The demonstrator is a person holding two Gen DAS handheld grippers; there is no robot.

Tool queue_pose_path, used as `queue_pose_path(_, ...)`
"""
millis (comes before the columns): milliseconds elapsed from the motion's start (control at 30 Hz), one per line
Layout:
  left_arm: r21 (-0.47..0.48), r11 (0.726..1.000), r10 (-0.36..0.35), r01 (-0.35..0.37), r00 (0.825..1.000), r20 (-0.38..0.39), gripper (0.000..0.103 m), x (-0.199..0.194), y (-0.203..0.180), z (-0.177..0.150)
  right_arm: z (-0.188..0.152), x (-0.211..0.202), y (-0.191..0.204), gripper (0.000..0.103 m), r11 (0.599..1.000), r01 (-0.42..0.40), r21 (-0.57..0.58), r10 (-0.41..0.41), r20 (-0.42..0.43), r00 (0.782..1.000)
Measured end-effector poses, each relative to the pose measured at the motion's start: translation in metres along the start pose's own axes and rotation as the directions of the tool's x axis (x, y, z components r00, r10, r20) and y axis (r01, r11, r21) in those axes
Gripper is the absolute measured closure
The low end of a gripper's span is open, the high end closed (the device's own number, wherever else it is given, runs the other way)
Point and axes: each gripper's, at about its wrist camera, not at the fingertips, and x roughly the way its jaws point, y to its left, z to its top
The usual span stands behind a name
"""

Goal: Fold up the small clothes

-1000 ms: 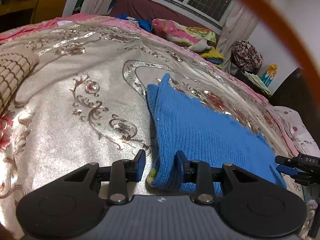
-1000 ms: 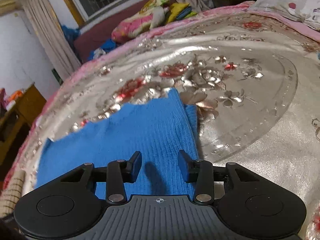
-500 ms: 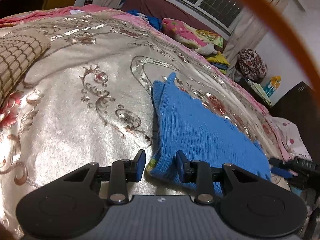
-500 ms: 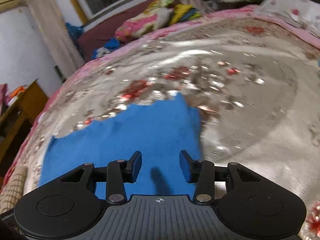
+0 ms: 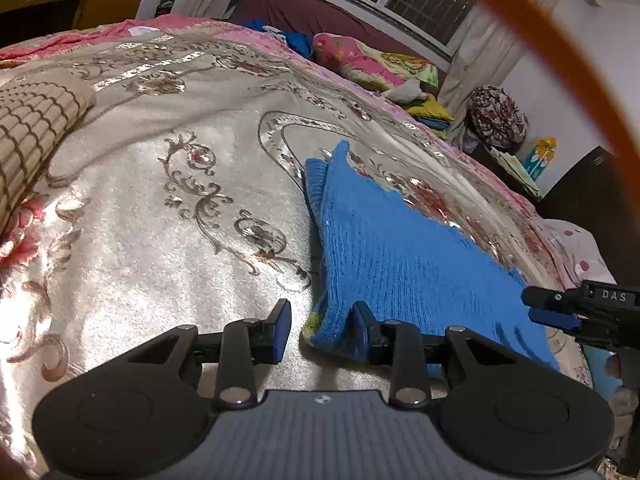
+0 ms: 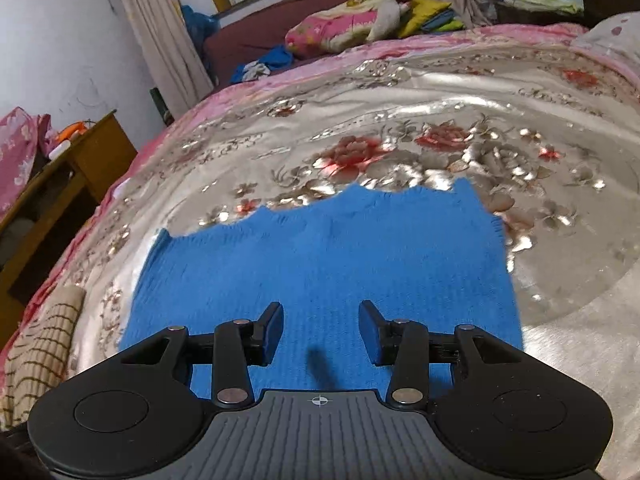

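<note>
A blue knitted garment (image 5: 400, 256) lies folded flat on the silvery flowered bedspread (image 5: 140, 248). My left gripper (image 5: 320, 322) is open at the garment's near left corner. That corner lies between the fingers against the right pad, and the left pad stands clear of it. In the right wrist view the same garment (image 6: 328, 256) spreads out ahead. My right gripper (image 6: 320, 324) hovers open over its near edge with nothing pinched between the pads. The right gripper's tip (image 5: 556, 308) also shows at the garment's far right corner in the left wrist view.
A beige checked knit (image 5: 36, 128) lies on the bed to the left, also visible as a beige knit (image 6: 40, 352). Bright folded bedding (image 6: 344, 28) is piled beyond the bed's far edge. A wooden cabinet (image 6: 84, 160) stands at the left. An orange cable (image 5: 560, 64) arcs overhead.
My right gripper has shifted left from the garment's right edge toward its middle and risen a little, staying open. The left gripper has hardly moved. The garment lies as before.
</note>
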Motion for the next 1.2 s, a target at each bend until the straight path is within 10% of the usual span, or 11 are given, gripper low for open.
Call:
queue_pose_path(533,0.029,0.998,-0.055,0.054,0.998,0.012,0.065,-0.005,-0.002,0.0,-0.002,0.022,0.057,0.061,0.993,-0.069,-0.094,0.063,-0.064,0.996)
queue_pose_path(967,0.128,0.991,0.025,-0.03,0.999,0.039,0.065,-0.001,-0.018,-0.003,-0.006,-0.018,-0.049,0.061,0.991,0.085,0.107,-0.086,0.008,0.996)
queue_pose_path(1200,0.049,0.999,0.007,-0.008,1.0,0.012,0.064,0.005,-0.005,-0.005,0.003,-0.015,-0.025,0.058,0.999,-0.016,0.049,0.016,-0.002,1.0)
